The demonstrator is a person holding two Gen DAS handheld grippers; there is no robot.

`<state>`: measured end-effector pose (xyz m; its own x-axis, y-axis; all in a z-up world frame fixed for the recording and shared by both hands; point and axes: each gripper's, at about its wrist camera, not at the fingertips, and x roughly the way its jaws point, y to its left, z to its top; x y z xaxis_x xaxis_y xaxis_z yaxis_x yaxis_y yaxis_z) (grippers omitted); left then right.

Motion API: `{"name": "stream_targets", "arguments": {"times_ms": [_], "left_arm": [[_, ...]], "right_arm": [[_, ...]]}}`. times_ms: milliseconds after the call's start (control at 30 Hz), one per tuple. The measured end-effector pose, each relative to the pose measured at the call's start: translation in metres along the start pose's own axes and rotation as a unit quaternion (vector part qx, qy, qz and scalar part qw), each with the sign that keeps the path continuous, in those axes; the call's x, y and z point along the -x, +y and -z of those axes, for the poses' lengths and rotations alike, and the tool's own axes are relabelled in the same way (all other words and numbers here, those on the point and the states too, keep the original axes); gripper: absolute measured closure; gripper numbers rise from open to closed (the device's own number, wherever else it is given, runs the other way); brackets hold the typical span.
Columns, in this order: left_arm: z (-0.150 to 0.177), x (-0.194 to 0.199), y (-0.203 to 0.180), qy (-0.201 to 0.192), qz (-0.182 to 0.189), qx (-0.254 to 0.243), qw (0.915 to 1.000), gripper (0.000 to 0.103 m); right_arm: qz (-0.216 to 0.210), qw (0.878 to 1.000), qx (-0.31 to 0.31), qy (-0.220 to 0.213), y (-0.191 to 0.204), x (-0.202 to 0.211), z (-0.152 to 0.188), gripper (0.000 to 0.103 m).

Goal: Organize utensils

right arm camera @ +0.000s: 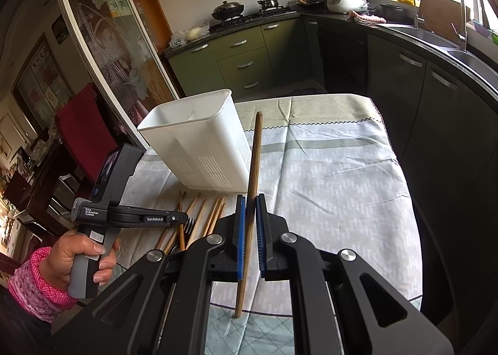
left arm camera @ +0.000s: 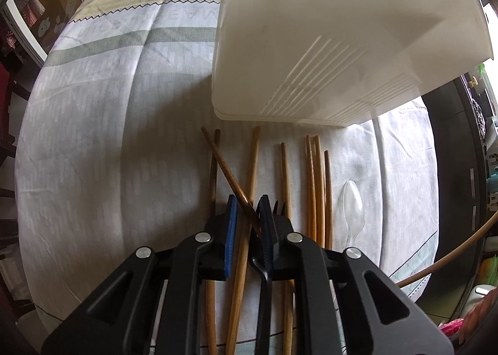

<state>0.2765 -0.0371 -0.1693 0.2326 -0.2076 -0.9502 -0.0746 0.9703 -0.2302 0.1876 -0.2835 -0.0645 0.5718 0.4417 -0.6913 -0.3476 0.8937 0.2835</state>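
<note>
My left gripper (left arm camera: 249, 199) is shut on a dark ridged chopstick (left arm camera: 225, 166), low over several wooden chopsticks (left arm camera: 314, 187) lying on the table. A black plastic fork (left arm camera: 264, 274) lies under its fingers and a clear plastic spoon (left arm camera: 353, 208) lies to the right. The white utensil holder (left arm camera: 311, 44) stands just beyond the chopsticks. My right gripper (right arm camera: 250, 198) is shut on one brown chopstick (right arm camera: 253, 162), held raised and pointing toward the holder (right arm camera: 199, 143). The left gripper (right arm camera: 174, 218) shows at the left of the right wrist view, over the chopsticks (right arm camera: 199, 218).
The table wears a pale patterned cloth (right arm camera: 336, 174). A dark kitchen counter with sinks (right arm camera: 442, 53) runs along the right, a red chair (right arm camera: 84, 124) stands at the left. A stove with pots (right arm camera: 249, 11) is at the back.
</note>
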Motion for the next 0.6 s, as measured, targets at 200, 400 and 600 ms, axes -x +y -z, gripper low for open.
{"name": "stream_targets", "arguments": {"times_ms": [200,400,600], "left_arm": [[0.001,0.012,-0.002,-0.018,-0.001,-0.015,0.9997,0.096],[0.007,0.038,0.001,-0.047,0.012,-0.024,0.9985,0.097],[0.023,0.079,0.001,-0.103,0.025,-0.045,0.9934,0.097]], "right_arm": [[-0.001,1.0,-0.001,0.001,0.001,0.0,0.0,0.095],[-0.003,1.0,0.002,0.002,0.003,0.001,0.0,0.095],[-0.005,1.0,0.004,0.001,0.006,0.0,-0.001,0.095]]}}
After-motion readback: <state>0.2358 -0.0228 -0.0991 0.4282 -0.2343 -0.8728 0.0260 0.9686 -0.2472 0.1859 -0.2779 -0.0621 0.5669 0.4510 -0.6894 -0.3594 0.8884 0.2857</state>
